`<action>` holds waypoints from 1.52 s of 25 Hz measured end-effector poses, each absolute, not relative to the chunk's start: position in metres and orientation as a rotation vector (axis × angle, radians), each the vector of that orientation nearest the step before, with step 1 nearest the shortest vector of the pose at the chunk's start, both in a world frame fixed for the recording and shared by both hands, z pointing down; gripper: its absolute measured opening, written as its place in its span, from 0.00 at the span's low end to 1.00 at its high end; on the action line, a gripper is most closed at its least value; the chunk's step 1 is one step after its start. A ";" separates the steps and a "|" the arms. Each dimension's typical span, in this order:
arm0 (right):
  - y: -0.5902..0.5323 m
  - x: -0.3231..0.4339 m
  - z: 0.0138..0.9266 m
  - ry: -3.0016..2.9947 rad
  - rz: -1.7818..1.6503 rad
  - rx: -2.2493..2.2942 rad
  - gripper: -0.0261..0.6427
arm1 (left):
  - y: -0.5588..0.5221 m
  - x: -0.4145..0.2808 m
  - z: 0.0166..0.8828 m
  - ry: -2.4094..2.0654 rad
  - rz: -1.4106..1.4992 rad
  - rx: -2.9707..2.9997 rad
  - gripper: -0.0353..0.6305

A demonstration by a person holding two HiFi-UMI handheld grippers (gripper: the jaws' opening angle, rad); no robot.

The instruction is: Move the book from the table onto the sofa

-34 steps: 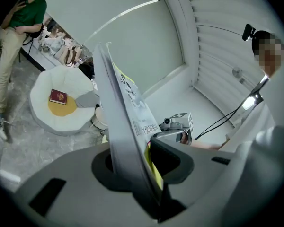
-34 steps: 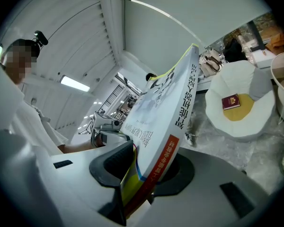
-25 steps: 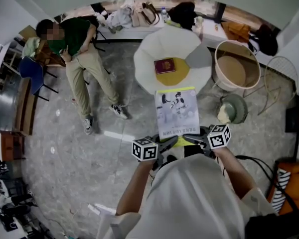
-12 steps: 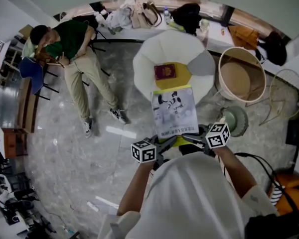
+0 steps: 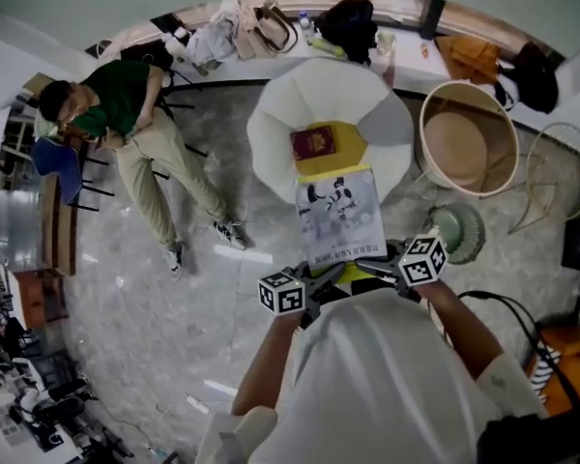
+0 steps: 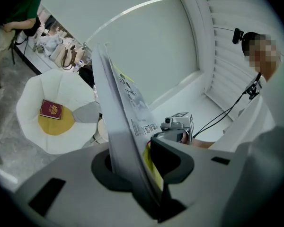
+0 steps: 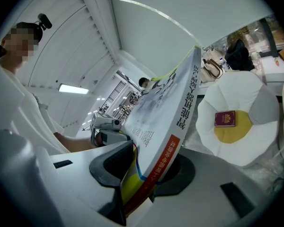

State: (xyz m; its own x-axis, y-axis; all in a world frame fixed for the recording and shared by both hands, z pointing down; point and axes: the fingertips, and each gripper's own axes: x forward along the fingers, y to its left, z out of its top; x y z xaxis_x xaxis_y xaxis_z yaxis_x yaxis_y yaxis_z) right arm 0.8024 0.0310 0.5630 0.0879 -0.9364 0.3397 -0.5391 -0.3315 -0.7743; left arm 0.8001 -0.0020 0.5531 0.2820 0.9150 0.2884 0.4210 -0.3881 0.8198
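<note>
I hold a large pale book (image 5: 340, 216) with a yellow back cover flat between both grippers, above the floor. The left gripper (image 5: 325, 276) is shut on its near left corner, and the right gripper (image 5: 373, 265) is shut on its near right corner. In the left gripper view the book (image 6: 123, 122) stands edge-on between the jaws (image 6: 142, 167). In the right gripper view its spine (image 7: 170, 126) sits clamped in the right gripper (image 7: 146, 167). Just ahead is the white petal-shaped sofa (image 5: 271, 133) with a yellow middle, and a small red book (image 5: 313, 144) lies on it.
A person in a green top (image 5: 135, 129) sits at the left with legs stretched across the floor. A round tan tub (image 5: 461, 138) and a small green round object (image 5: 452, 228) stand right of the sofa. Bags crowd the far counter (image 5: 261, 27).
Both grippers carried the book forward together. Its far edge, well short of the sofa a second ago, now reaches the sofa's near rim.
</note>
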 end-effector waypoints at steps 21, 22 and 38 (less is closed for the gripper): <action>0.001 0.891 0.651 1.104 -1.108 -1.909 0.25 | -0.033 0.896 0.641 1.403 1.242 1.798 0.23; -0.001 0.896 0.659 1.089 -1.112 -1.907 0.25 | -0.034 0.901 0.649 1.412 1.253 1.791 0.23; 0.008 0.965 0.802 0.897 -1.135 -1.882 0.25 | -0.025 0.974 0.793 1.489 1.384 1.667 0.23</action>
State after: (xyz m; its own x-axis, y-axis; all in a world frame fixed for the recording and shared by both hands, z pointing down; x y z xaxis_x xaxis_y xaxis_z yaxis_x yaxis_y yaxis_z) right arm 0.9648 0.0076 0.8022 0.3609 -0.8474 0.3894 -0.1830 -0.4738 -0.8614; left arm 0.9744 -0.0251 0.7929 -0.1194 0.9303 0.3468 0.4138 -0.2708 0.8691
